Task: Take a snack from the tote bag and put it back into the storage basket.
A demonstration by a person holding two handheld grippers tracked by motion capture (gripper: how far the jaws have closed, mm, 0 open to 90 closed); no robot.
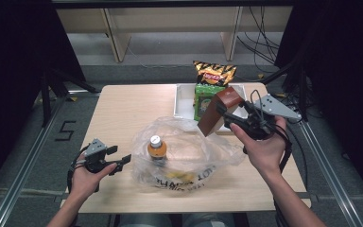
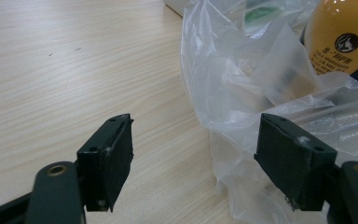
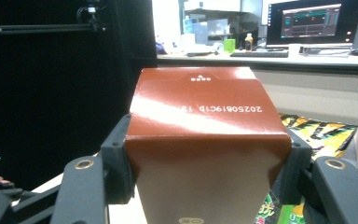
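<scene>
- We find the right gripper (image 1: 228, 115) clamped on a brown box (image 1: 217, 109), held tilted in the air between the white tray (image 1: 183, 101) and the clear plastic bag (image 1: 189, 151). In the right gripper view the jaws press both side walls of the box (image 3: 205, 135) near one end.
- We judge the hold marginal: the carton is gripped at one end, and its glossy walls could slide out or buckle if squeezed harder.
- The left gripper (image 1: 118, 162) rests with jaws apart at the bag's left edge, holding nothing; the film (image 2: 242, 93) lies just beside one jaw.
- With the bag mouth unheld, we expect the box may land on slack film and fold it shut.
- The orange bottle (image 1: 156, 147) stands upright inside the bag; a box lowered carelessly could topple it.
</scene>
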